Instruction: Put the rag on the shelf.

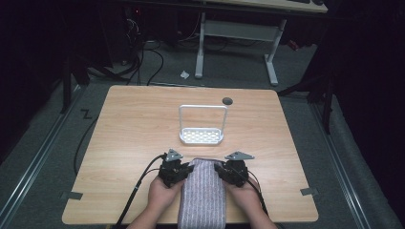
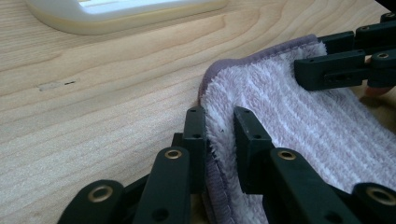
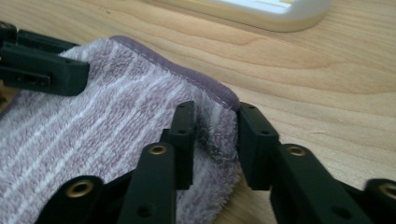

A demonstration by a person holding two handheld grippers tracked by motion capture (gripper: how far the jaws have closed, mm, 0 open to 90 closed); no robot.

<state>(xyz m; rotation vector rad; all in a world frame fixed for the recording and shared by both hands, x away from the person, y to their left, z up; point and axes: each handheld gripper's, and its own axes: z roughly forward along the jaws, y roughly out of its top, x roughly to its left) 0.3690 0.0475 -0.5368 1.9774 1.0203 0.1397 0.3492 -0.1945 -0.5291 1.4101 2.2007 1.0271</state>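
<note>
Both hand-held grippers: your left hand-held gripper [image 1: 187, 168] and right hand-held gripper [image 1: 220, 169] clamp the towel's [image 1: 203, 193] twelve-o'clock corners.
Left: towel unmoved; rack [image 1: 202, 136] at twelve o'clock is bare.

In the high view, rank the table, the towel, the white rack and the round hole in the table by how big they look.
1. Table, by far the largest.
2. Towel, though it runs off the bottom edge.
3. White rack; its outline looks only somewhat smaller than the towel.
4. Round hole, the smallest.

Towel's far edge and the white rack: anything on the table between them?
No. In the high view, bare wood separates the towel from the white rack; both grippers pinch the towel's far corners.
</note>
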